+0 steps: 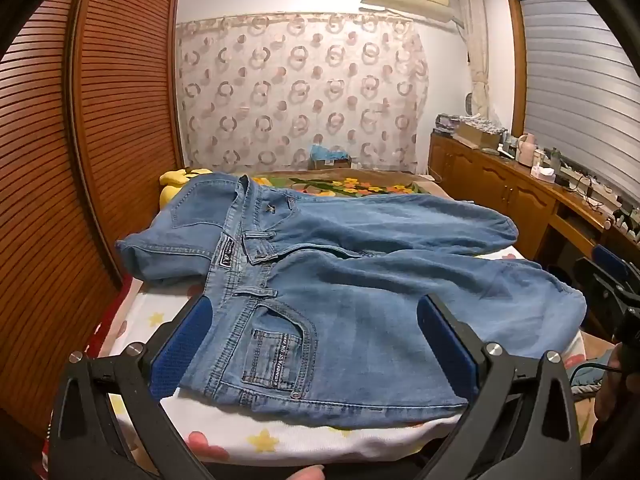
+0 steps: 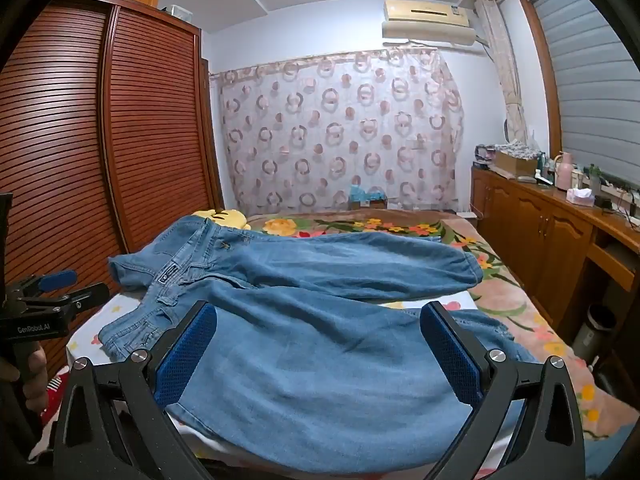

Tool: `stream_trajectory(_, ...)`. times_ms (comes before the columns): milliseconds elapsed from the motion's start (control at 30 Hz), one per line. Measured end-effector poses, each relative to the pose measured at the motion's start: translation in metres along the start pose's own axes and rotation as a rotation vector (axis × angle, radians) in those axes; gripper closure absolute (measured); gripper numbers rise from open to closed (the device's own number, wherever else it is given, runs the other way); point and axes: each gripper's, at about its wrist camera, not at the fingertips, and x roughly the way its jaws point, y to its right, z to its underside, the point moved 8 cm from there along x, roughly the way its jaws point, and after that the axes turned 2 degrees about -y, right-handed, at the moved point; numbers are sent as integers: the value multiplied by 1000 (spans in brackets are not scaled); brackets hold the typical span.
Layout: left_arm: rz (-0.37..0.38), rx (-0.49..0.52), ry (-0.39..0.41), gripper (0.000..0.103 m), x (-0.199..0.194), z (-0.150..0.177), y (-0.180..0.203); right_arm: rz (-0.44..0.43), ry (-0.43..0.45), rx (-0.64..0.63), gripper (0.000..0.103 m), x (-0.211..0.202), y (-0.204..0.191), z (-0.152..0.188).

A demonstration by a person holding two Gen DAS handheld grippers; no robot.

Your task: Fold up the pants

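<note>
Jeans (image 1: 340, 280) spread on bed (image 1: 280, 440); left gripper (image 1: 316, 340) apparently open.

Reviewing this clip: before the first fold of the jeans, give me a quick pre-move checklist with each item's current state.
1. Left gripper open, nothing between its pads: ok.
2. Right gripper open, nothing held: ok.
3. Jeans spread out on the bed, both legs in view: ok.
4. Legs aligned for folding: not ok; they lie apart, splayed to the right.
5. Waistband flat: not ok; its far side is flipped open, showing the inner label.
6. Near leg's hem fully on the bed: cannot tell.
</note>
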Motion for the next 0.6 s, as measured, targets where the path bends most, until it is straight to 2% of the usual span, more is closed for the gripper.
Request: stream_trajectory(600, -9, 8, 4, 1, 0, 0, 0, -3, -1, 5, 1, -1, 0, 0)
